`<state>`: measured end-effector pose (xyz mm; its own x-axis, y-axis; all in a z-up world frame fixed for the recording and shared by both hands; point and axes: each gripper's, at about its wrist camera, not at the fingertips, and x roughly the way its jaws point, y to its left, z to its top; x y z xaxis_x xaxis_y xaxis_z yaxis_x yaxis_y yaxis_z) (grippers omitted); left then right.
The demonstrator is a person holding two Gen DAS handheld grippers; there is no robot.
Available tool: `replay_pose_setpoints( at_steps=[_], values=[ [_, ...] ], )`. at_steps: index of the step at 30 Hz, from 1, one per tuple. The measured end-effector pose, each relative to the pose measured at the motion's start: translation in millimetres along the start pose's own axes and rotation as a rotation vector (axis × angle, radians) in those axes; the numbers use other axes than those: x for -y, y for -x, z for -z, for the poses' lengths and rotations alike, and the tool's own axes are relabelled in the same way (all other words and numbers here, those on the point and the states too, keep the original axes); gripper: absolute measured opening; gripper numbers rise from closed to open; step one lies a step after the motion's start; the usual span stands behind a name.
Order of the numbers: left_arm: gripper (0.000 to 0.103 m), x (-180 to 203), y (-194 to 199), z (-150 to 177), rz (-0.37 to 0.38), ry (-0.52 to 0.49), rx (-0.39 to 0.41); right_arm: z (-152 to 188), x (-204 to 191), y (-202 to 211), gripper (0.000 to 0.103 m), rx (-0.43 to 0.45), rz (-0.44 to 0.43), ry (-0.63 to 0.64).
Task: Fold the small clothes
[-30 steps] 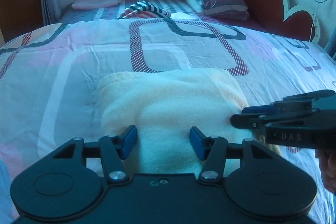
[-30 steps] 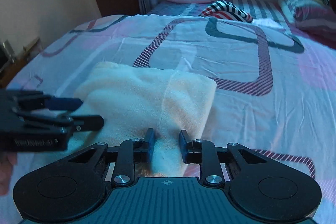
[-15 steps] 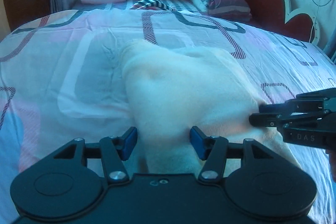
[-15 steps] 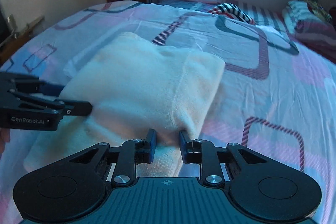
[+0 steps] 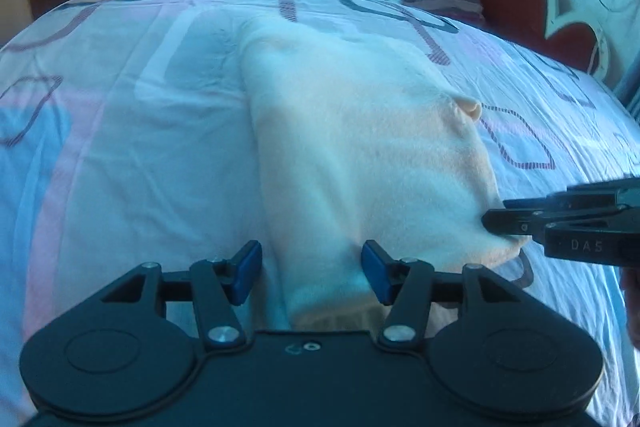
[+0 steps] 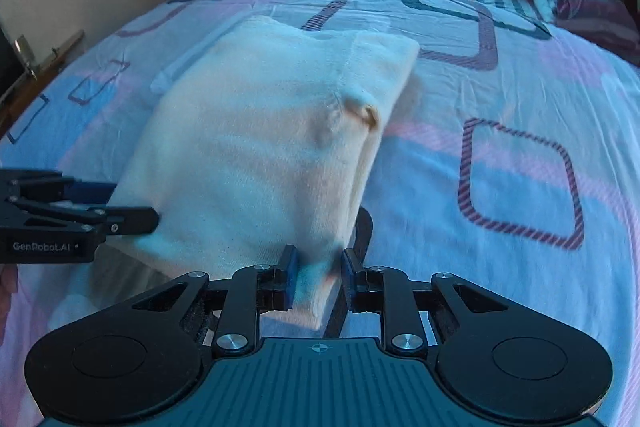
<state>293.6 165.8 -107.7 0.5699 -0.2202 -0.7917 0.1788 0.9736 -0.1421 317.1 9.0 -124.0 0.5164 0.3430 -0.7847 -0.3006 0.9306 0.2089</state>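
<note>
Holding the cream cloth (image 5: 360, 163) by its near edge, we have it lifted over the bed (image 5: 132, 155), its far part resting on the sheet. Our right gripper (image 6: 316, 279) is clamped on the near right corner. Our left gripper (image 5: 310, 275) straddles the near left corner, but its pads stand apart and we see them touching nothing. We judge that side could slip free and sag, so the fold lands skewed. A small pucker (image 6: 362, 113) near the right edge may also get trapped as a crease.
</note>
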Motion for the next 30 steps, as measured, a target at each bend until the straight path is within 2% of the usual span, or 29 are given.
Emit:
replay_pose_setpoints(
  at_steps=[8,15,21,22,24,25,26,28,30],
  values=[
    [0.057,9,5,6,-0.062,0.007,0.016,6,2,2,0.023,0.027,-0.008,-0.021],
    [0.058,14,11,11,-0.103,0.063,0.024,4,0,5,0.023,0.019,-0.001,-0.032],
    [0.057,40,67,29,-0.108,0.038,0.107,24,-16,68,0.023,0.103,-0.026,-0.018],
    [0.06,46,79,35,-0.106,0.038,0.123,32,-18,81,0.023,0.117,-0.022,-0.023],
    [0.072,57,102,48,-0.099,0.036,0.166,45,-21,104,0.024,0.139,-0.024,-0.035],
    [0.093,63,113,55,-0.11,0.034,0.191,52,-24,115,0.025,0.15,-0.022,-0.04],
    [0.101,68,124,62,-0.14,0.04,0.22,59,-26,125,0.03,0.167,-0.004,-0.049],
    [0.102,80,145,74,-0.166,0.03,0.265,74,-31,150,0.099,0.243,0.03,-0.06],
    [0.102,86,164,84,-0.144,0.036,0.275,84,-34,169,0.103,0.261,0.031,-0.057]
  ],
)
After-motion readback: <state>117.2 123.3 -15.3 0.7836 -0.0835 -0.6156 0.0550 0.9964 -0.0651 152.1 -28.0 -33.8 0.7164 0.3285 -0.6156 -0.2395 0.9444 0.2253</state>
